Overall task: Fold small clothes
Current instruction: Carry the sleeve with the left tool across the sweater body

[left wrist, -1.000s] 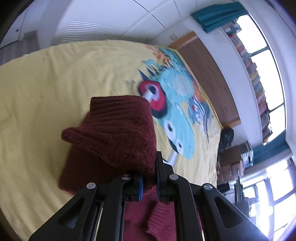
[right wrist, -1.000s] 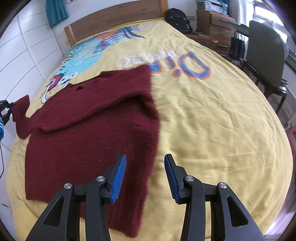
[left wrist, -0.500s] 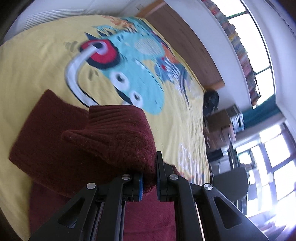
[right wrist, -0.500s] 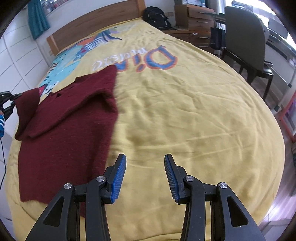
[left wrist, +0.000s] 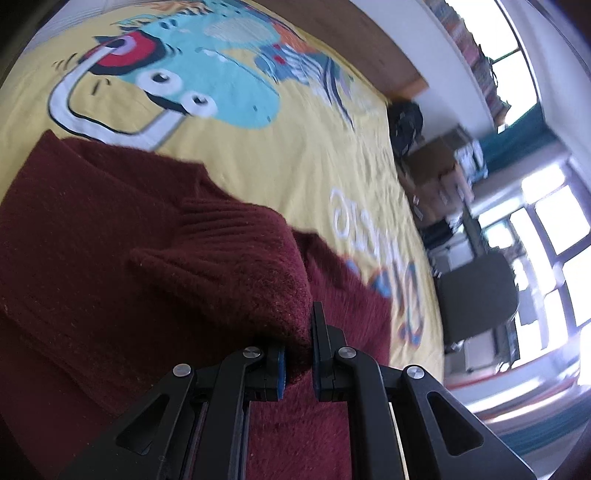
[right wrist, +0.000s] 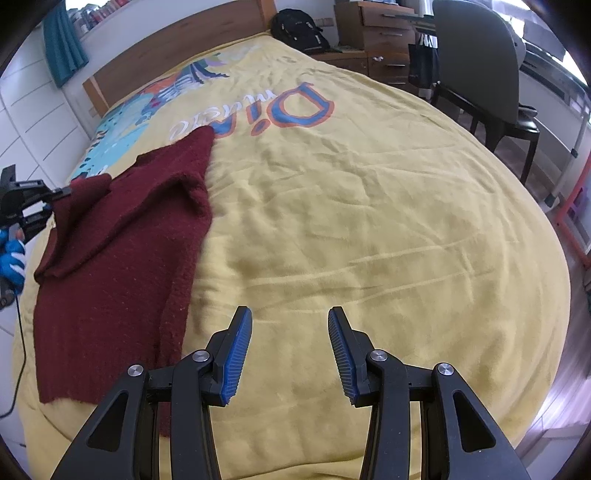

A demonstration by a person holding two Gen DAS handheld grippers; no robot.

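Maroon knit: sweater (right wrist: 122, 236) is lying on the yellow bedspread (right wrist: 369, 229), toward its left side in the right wrist view, one edge doubled over.
Left gripper (left wrist: 297, 354): jaws are pinching shut on the ribbed cuff of the sweater's sleeve (left wrist: 236, 258), holding it raised above the body of the garment.
Right gripper (right wrist: 290, 354): blue pads (right wrist: 236, 354) are standing partly apart with nothing between them, hovering over bare bedspread beside the sweater's lower edge.
Hand pose: both grippers are pointing steeply down at the bed.
Right wrist view only: left gripper is showing at the far left edge, held by a blue-gloved hand (right wrist: 11, 254); backpack (right wrist: 301, 29) beside the headboard.
Left wrist view only: cartoon print (left wrist: 192, 81) on the bedspread, blurred.
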